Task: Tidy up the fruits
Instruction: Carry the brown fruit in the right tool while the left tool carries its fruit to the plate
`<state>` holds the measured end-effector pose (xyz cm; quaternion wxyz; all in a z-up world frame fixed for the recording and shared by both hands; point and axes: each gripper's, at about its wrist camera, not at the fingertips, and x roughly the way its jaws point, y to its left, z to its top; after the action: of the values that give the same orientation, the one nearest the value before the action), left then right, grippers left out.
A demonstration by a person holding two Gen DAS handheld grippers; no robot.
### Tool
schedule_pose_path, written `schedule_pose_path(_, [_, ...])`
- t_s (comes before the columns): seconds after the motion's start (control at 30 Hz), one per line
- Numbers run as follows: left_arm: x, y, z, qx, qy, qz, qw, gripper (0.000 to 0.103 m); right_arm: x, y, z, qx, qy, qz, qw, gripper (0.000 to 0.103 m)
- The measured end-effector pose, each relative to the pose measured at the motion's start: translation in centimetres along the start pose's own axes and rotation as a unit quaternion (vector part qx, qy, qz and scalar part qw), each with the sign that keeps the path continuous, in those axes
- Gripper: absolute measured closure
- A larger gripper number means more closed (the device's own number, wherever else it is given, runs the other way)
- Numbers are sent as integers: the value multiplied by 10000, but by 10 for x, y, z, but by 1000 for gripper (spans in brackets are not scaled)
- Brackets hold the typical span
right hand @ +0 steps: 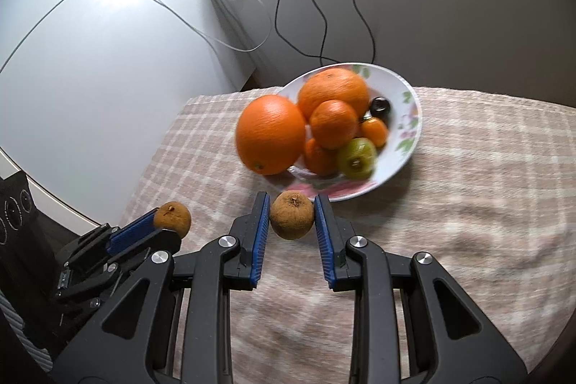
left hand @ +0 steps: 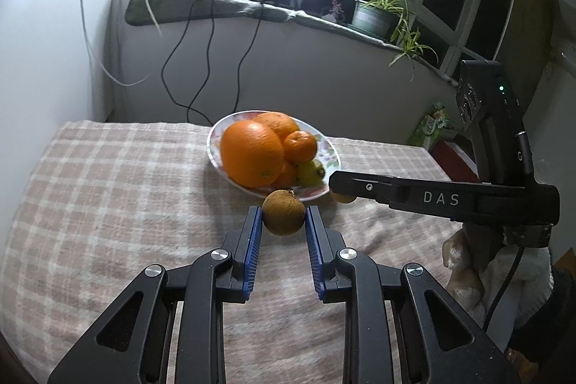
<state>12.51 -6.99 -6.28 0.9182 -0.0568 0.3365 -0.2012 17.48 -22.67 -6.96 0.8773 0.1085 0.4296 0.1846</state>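
Claws pinching rough brown round fruits — floral plate beyond

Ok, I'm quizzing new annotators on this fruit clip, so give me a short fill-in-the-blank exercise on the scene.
1. Each hand-held gripper, left and right, holds a small ____ fruit.
2. The plate stands on a ____ cloth.
3. The largest fruit on the plate is an ____.
4. A potted ____ stands on the windowsill.

Missing words: brown; checked; orange; plant
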Motion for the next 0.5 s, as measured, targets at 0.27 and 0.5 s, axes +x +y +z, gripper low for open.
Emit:
schedule_pose_path(0.27, [17,-16,7,87,36,-71,9999,80,-15,-28,9,-9,-169,-225,9996,76])
schedule_pose_path(0.5, [37,-29,14,191,101,-122,9997,80,-23,-50,21,53,-308,-308,9990,76])
